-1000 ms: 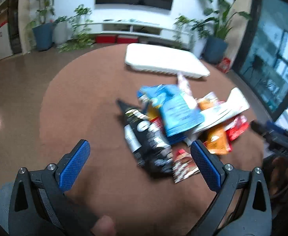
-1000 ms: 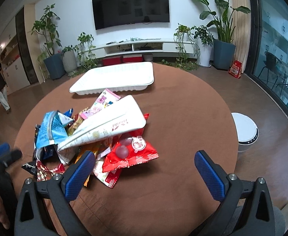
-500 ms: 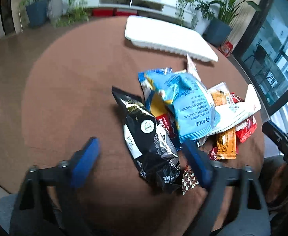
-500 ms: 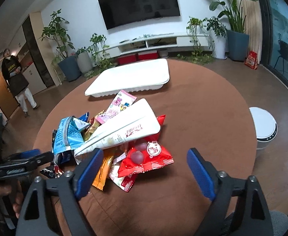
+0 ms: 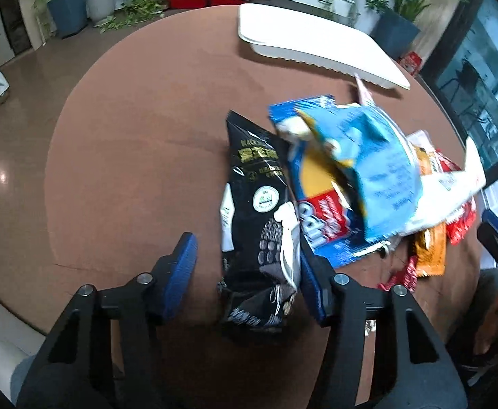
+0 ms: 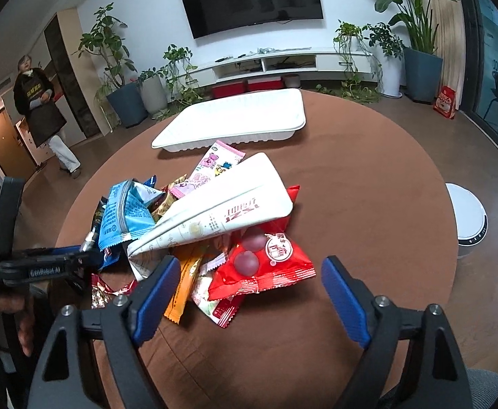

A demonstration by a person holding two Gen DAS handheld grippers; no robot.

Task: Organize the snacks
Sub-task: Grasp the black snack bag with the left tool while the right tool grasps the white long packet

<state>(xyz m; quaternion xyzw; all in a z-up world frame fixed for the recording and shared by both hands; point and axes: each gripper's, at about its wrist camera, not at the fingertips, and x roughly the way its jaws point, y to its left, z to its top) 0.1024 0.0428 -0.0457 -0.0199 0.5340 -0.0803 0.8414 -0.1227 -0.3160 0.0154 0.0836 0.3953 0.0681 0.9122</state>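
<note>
A pile of snack packets lies on the round brown table [image 5: 140, 156]. In the left wrist view my left gripper [image 5: 249, 272] is open, its fingers on either side of the near end of a black snack bag [image 5: 259, 211]; the right finger touches the bag, the left finger stands apart. A light blue bag [image 5: 375, 170] lies beside it. In the right wrist view my right gripper [image 6: 245, 293] is open and empty, just in front of a red packet [image 6: 266, 262] and a white bag [image 6: 228, 211]. A white tray [image 6: 242, 119] stands behind the pile.
A white round floor appliance [image 6: 467, 218] stands right of the table. A person [image 6: 41, 109] stands at the far left of the room. Potted plants and a low TV shelf line the far wall. The left gripper also shows in the right wrist view [image 6: 37, 266].
My left gripper has moved forward and down to the black bag and its fingers have narrowed around it. My right gripper has come closer to the red packet.
</note>
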